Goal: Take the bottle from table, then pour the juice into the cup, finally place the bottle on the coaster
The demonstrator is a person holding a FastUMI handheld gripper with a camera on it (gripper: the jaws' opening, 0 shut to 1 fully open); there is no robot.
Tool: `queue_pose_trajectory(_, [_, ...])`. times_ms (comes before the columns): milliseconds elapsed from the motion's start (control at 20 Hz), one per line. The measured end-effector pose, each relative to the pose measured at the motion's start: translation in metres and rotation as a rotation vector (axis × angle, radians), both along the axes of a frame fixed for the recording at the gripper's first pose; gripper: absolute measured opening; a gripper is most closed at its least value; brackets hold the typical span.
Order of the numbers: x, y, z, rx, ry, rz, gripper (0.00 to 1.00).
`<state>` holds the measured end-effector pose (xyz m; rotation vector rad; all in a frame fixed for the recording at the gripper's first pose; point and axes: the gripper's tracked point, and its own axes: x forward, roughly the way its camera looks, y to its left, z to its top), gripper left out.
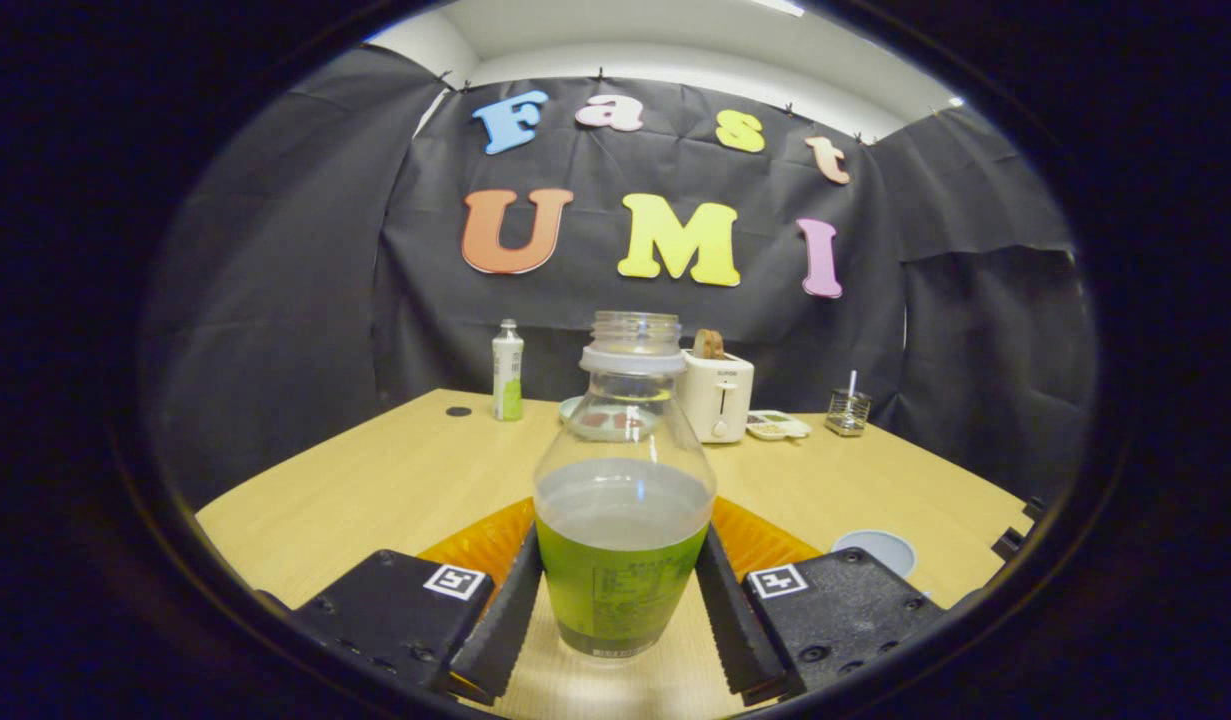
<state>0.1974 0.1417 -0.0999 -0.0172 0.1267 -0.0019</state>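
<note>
An uncapped clear bottle (623, 520) with a green label stands upright between my two black fingers, holding pale liquid up to its shoulder. My gripper (620, 545) is shut on the bottle; the left finger (505, 610) and the right finger (740, 620) each press on one side of the label. Right behind the bottle, an orange ribbed object (475, 545) shows on both sides, mostly hidden by the bottle and fingers; I cannot tell if it is the cup. A pale blue round coaster (878, 549) lies flat on the wooden table (375, 480), beyond the right finger.
At the table's far edge stand a white and green bottle (508, 370), a white toaster (716, 395) with toast in it, a small tray (778, 425) and a glass holder (848, 410). A plate (575, 408) lies behind the held bottle. A small black disc (458, 411) lies far left.
</note>
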Motion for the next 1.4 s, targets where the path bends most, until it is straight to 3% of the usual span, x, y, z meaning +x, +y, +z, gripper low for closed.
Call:
queue_pose_trajectory(450, [-0.023, -0.01, 0.015, 0.279, 0.001, 0.076, 0.81])
queue_pose_trajectory(750, [-0.029, -0.004, 0.026, 0.603, 0.021, 0.178, 0.8])
queue_pose_trajectory(950, [-0.03, -0.011, 0.026, 0.72, 0.049, 0.182, 0.8])
queue_pose_trajectory(1150, [-0.024, -0.003, 0.034, 0.955, 0.069, 0.247, 0.8])
queue_pose_trajectory(1400, [-0.021, -0.002, 0.037, 1.022, 0.111, 0.256, 0.79])
